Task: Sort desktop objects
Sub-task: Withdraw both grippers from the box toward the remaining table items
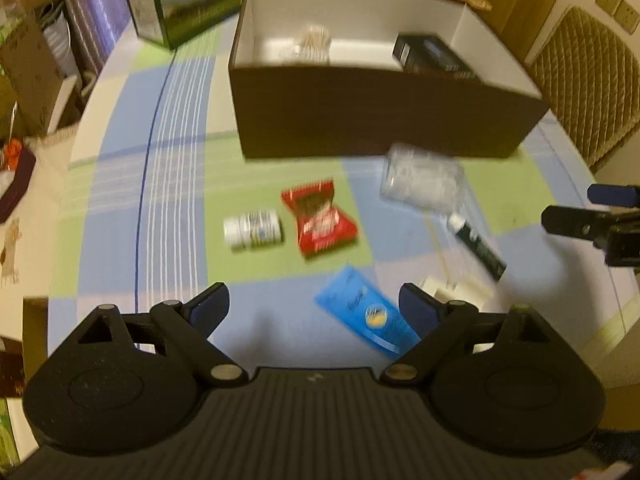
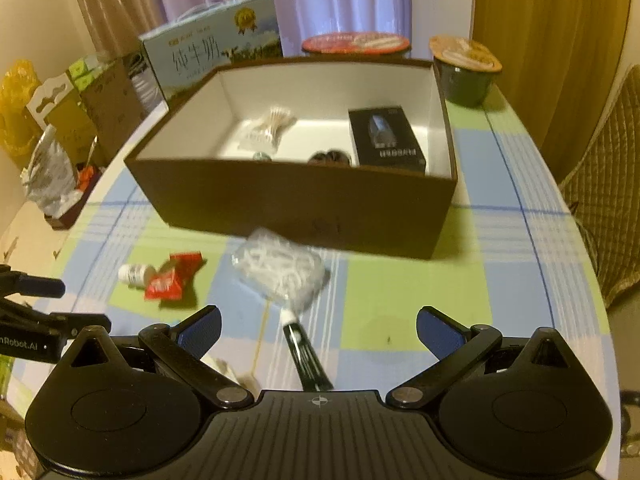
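A brown box (image 1: 360,120) (image 2: 304,208) with a white inside holds a black carton (image 2: 386,140), a bag of cotton swabs (image 2: 266,124) and small dark items. In front of it on the checked cloth lie a clear bag of white pieces (image 1: 420,178) (image 2: 280,266), a red packet (image 1: 318,220) (image 2: 172,276), a white bottle (image 1: 252,230) (image 2: 134,274), a dark tube with a white cap (image 1: 478,246) (image 2: 304,354) and a blue tube (image 1: 368,314). My left gripper (image 1: 314,306) is open above the blue tube. My right gripper (image 2: 318,330) is open over the dark tube.
A milk carton box (image 2: 212,52) stands behind the brown box on the left, with two lidded bowls (image 2: 466,68) at the back. Cardboard boxes and bags crowd the left side (image 2: 60,120). A quilted chair (image 1: 588,80) stands to the right of the table.
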